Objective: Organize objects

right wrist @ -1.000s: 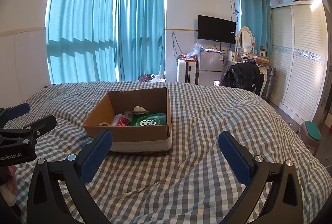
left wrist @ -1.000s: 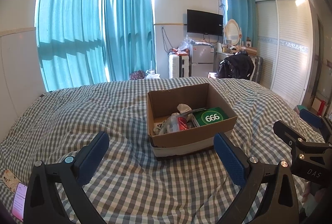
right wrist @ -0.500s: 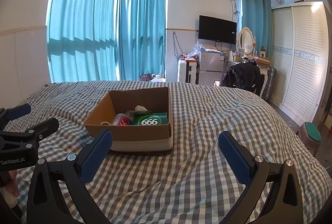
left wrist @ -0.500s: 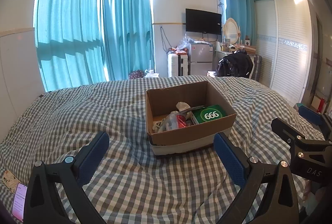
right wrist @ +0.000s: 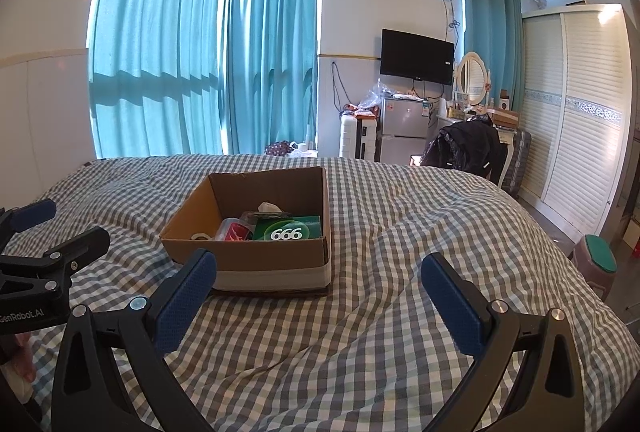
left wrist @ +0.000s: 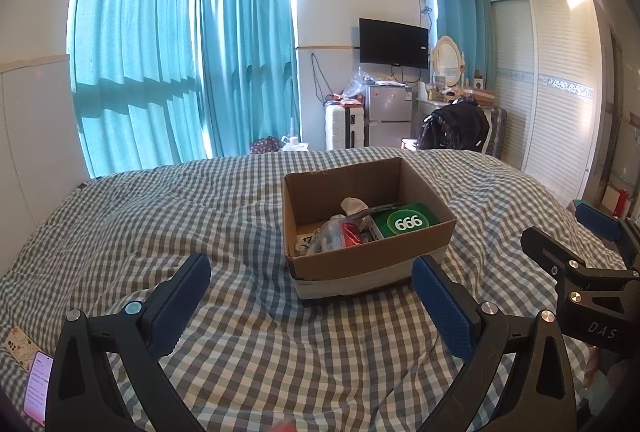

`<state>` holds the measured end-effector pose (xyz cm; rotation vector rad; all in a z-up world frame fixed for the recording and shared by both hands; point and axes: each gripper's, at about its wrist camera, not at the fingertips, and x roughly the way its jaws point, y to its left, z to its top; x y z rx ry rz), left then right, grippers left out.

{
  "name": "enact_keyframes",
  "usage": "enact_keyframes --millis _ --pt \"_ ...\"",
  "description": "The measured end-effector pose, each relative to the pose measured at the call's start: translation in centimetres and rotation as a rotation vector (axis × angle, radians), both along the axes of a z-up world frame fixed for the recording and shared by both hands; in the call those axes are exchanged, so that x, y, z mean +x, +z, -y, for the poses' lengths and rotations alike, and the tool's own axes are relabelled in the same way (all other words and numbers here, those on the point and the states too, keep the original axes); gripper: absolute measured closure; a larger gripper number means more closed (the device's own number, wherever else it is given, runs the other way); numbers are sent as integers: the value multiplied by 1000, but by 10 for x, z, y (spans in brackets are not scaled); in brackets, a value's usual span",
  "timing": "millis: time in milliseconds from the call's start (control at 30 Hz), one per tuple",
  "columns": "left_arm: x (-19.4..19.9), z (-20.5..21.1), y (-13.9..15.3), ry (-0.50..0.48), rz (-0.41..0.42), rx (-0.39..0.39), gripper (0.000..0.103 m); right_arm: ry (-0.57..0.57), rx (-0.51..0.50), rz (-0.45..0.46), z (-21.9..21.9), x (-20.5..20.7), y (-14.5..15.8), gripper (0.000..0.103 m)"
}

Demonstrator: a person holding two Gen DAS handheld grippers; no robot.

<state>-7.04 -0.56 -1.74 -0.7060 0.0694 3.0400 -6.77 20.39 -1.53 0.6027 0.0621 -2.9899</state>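
Note:
An open cardboard box (left wrist: 372, 264) (right wrist: 256, 252) sits on the checked bed. Inside lie a green "666" pack (left wrist: 404, 222) (right wrist: 290, 230), a red-labelled item in clear wrap (left wrist: 348, 234) (right wrist: 234, 232) and crumpled white paper (left wrist: 352, 204). My left gripper (left wrist: 310, 292) is open and empty, just short of the box's near wall. My right gripper (right wrist: 320, 292) is open and empty, to the right of the box's near corner. Each gripper also shows in the other's view: the right (left wrist: 580, 252), the left (right wrist: 44, 232).
The checked bedcover (left wrist: 160, 224) spreads all around the box. A phone (left wrist: 36, 388) lies at the near left edge. Beyond the bed stand a fridge (right wrist: 402, 130), a chair with a black jacket (right wrist: 468, 148), a wardrobe (right wrist: 576, 136) and a green-topped stool (right wrist: 598, 264).
Both views have shifted slightly, with the box a touch higher and closer. Both grippers stay open and empty.

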Motion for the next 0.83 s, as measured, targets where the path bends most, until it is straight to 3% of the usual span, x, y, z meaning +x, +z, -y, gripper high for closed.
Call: enact_keyframes --millis 833 --pt "4 2 -3 18 -3 -18 0 -1 5 4 4 1 -3 0"
